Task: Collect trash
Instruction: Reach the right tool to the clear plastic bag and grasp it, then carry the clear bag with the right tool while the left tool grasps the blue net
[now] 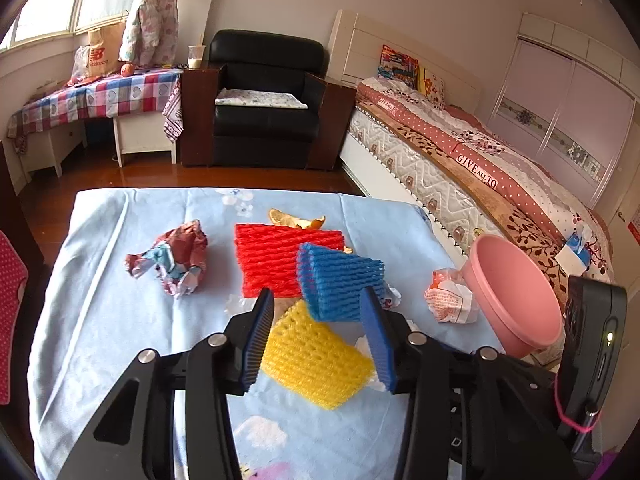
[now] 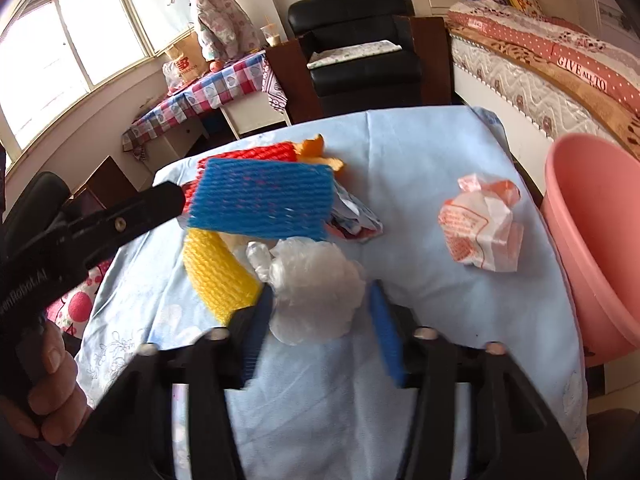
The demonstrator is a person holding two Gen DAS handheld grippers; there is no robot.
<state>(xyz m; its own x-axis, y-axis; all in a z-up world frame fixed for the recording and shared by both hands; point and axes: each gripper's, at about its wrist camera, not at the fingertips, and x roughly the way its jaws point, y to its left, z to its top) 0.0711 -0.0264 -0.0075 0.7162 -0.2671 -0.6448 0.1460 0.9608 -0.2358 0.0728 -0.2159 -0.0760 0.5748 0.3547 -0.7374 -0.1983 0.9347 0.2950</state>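
Blue foam mesh sleeve [image 1: 338,280], ribbed and folded flat, hangs tilted just ahead of the left gripper [image 1: 320,320], whose blue-padded fingers [image 1: 259,340] stand apart; whether either pad touches the sleeve I cannot tell from the left wrist view, and the right wrist view shows only that gripper's black side against the sleeve's left edge. Beneath it and partly covered lies a yellow foam mesh sleeve [image 1: 316,356], between the left fingers, and beyond it a red foam mesh sleeve [image 1: 276,258] lying flat on the pale blue printed tablecloth [image 1: 120,300]. That makes three mesh sleeves, one of each colour. Past the red one a piece of orange peel [image 1: 296,220] shows only its upper edge. Two crumpled printed wrappers are in view: a brown and blue crumpled paper wad [image 1: 172,260] ahead and left of the left gripper, and a white and orange crumpled wrapper [image 1: 450,298] to its right. A third scrap of printed paper [image 2: 352,216] peeks out from behind the blue sleeve, mostly hidden. The right gripper [image 2: 320,308] also has its fingers spread, with a crumpled clear plastic bag [image 2: 312,292] lying between them; contact is hard to make out. One round pink plastic basin [image 1: 512,296] sits at the table's right edge, cut off in the right wrist view.
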